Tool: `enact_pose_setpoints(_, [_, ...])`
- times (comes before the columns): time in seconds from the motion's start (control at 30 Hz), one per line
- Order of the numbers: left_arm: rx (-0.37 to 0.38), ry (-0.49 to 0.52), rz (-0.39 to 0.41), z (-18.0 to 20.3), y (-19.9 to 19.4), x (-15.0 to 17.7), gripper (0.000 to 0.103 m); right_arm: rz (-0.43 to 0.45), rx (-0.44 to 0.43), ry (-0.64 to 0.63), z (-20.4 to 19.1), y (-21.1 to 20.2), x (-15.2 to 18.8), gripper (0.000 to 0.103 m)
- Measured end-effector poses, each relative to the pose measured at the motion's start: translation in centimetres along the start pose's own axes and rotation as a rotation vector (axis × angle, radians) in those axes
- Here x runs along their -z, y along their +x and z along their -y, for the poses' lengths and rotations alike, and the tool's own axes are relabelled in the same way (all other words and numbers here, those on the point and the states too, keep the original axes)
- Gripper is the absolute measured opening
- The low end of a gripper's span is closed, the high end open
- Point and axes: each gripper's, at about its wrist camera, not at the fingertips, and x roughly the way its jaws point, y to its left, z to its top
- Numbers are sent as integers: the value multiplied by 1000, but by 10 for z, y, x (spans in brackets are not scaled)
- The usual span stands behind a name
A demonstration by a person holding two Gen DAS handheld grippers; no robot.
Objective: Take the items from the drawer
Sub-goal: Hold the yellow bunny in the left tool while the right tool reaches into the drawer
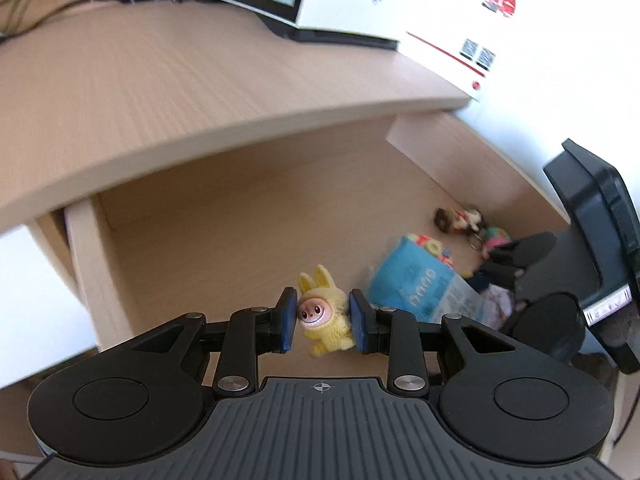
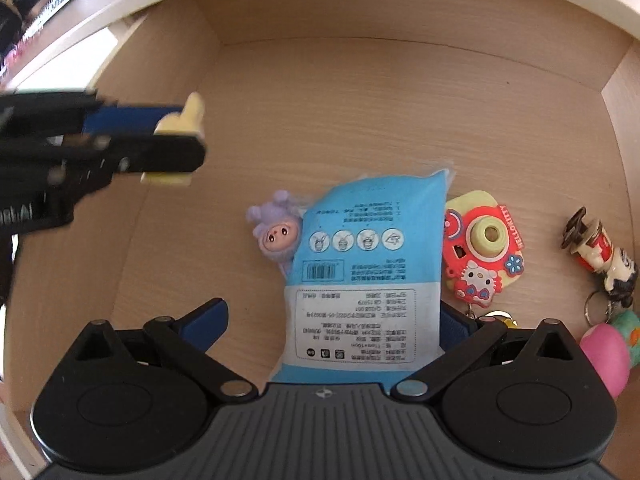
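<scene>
The left tool [image 1: 323, 315] is gripping one yellow bunny [image 1: 326, 318] between its two blue pads [image 1: 287, 320], holding it above the drawer [image 2: 400, 100] floor. The right tool [image 2: 332, 328] is hanging wide open over one blue packet [image 2: 368, 264] lying flat in the drawer. Beside the packet are lying one purple doll [image 2: 276, 236], one red camera charm [image 2: 480, 248], one figure keychain [image 2: 600, 256] and one pink toy [image 2: 604, 356]. One white box [image 1: 400, 0] is sitting on the desk [image 1: 160, 92].

The drawer [image 2: 400, 80] holds two plush dolls [image 2: 276, 236], one blue packet [image 2: 372, 240] and three keychains [image 2: 480, 248].
</scene>
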Motion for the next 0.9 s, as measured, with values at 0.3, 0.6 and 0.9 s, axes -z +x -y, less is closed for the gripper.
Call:
enact_pose_setpoints(0.3, [68,-5,-88,13,4,17,32,70,-65,181,28,-21,41,103])
enact_pose_setpoints(0.6, [31,-6,-55,22,-2,26,32,-19,74,42,3,-16,52,103])
enact_pose_setpoints(0.9, [73,-27,-31,16,-3,26,32,-199,161,-33,-21,-4,48,103])
